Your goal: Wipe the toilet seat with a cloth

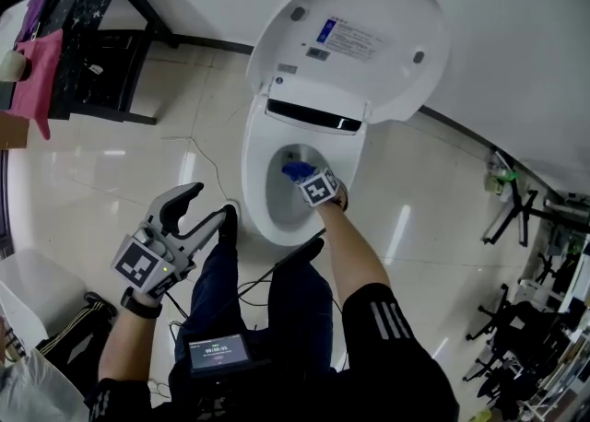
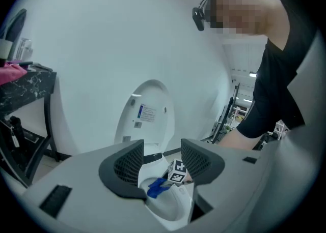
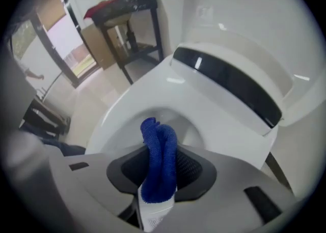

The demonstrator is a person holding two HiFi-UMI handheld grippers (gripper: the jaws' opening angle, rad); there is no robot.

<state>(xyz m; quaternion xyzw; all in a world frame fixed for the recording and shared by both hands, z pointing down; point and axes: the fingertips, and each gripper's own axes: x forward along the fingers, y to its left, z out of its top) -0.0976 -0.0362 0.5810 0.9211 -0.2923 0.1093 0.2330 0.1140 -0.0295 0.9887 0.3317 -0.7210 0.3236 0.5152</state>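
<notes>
A white toilet stands with its lid (image 1: 359, 33) raised and its seat (image 1: 255, 171) down. My right gripper (image 1: 309, 178) is shut on a folded blue cloth (image 3: 159, 161), holding it over the bowl opening near the seat's right side; the cloth (image 1: 297, 171) shows blue beside the marker cube. From the left gripper view the cloth (image 2: 155, 188) and the right gripper's cube (image 2: 178, 171) hang over the bowl. My left gripper (image 1: 214, 201) is open and empty, held left of the toilet above the floor, its jaws apart.
A black marble-topped stand (image 1: 88, 5) with a pink cloth (image 1: 41, 65) draped on it sits at the left wall. A thin cable (image 1: 207, 158) lies on the tiled floor. Black stands and tripods (image 1: 521, 217) crowd the right side. The person's legs are just before the toilet.
</notes>
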